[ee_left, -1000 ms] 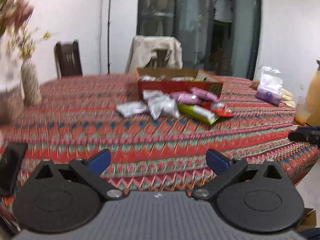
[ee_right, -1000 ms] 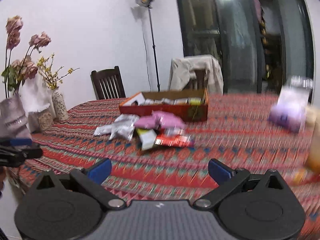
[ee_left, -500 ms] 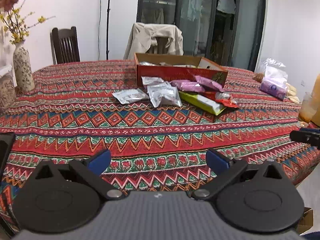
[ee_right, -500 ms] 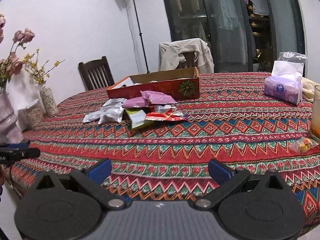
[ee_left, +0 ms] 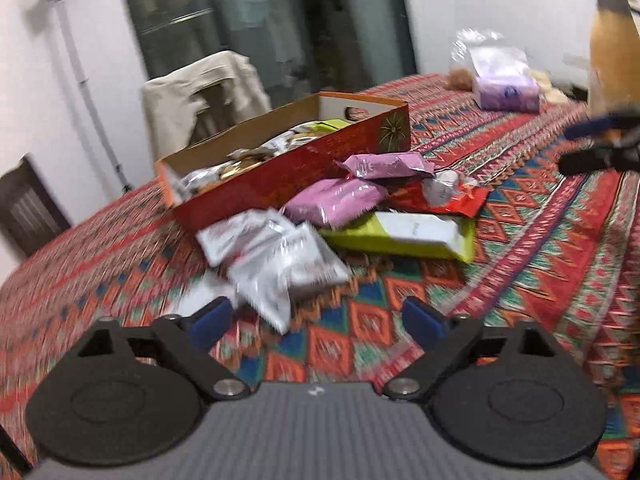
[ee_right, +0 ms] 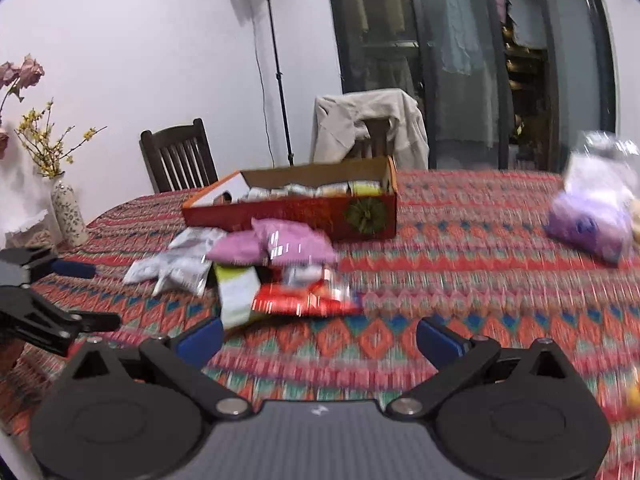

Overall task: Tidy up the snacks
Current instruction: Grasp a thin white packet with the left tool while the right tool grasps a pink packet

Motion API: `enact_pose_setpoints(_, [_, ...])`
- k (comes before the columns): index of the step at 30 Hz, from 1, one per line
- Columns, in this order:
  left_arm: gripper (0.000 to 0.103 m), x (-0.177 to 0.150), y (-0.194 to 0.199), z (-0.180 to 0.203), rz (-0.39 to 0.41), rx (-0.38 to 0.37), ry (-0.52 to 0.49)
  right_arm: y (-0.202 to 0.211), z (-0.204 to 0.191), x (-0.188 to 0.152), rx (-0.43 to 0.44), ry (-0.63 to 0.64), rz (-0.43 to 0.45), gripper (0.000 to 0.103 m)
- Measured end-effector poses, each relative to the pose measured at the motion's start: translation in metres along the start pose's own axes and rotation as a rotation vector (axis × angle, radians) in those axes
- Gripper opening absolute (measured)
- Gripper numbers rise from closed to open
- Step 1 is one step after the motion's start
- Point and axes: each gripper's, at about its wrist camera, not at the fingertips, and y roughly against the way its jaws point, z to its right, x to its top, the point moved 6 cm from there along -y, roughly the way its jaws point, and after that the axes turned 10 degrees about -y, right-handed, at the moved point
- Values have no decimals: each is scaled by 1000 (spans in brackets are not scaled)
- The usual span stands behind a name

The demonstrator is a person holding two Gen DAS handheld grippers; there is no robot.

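A red cardboard box (ee_left: 296, 168) (ee_right: 360, 216) with several snacks inside stands on the patterned table. In front of it lies a loose pile: white packets (ee_left: 276, 256) (ee_right: 176, 264), pink packets (ee_left: 336, 200) (ee_right: 276, 244), a green-and-white pack (ee_left: 404, 236) (ee_right: 236, 292) and a red wrapper (ee_left: 444, 200) (ee_right: 304, 300). My left gripper (ee_left: 318, 322) is open and empty, low over the table just in front of the white packets. My right gripper (ee_right: 320, 338) is open and empty, just in front of the red wrapper.
A purple tissue pack in a clear bag (ee_left: 504, 84) (ee_right: 592, 224) and an orange jug (ee_left: 614, 44) stand at the right. A vase with flowers (ee_right: 68, 208) is at the left edge. Two chairs (ee_right: 176, 160) stand behind the table.
Both grippers have moved forward over the table toward the snack pile, which now looks much nearer. The left one has tilted and closed in on the white packets. Both stayed open.
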Motion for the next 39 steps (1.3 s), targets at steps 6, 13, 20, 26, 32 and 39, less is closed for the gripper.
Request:
enact_pose_setpoints(6, [87,10,-55,-14,-49,-29,-169,-69,-7,37,45,5,-35,101])
enact_pose_setpoints(13, [77,8,-85,-24,-35,-181,-92,-162,-9,52,138,-89,-175,82])
enact_pose_setpoints(20, [21,-4,-65,-43,-92,-111,109,-181,-20,48,161,-50,-177,67])
enact_pose_setpoints(26, [14,-22,-19,-41,-41,-61,346,-153,-35,37,89,82,-145,61])
enact_pose_setpoints(32, [13,-34,39,-27,66,-6,572,-96,-34,22,33,98,-94,61])
enact_pose_setpoints(39, [14,-33,81,-3,128,-10,672,-21,-31,1,56,40,-61,61])
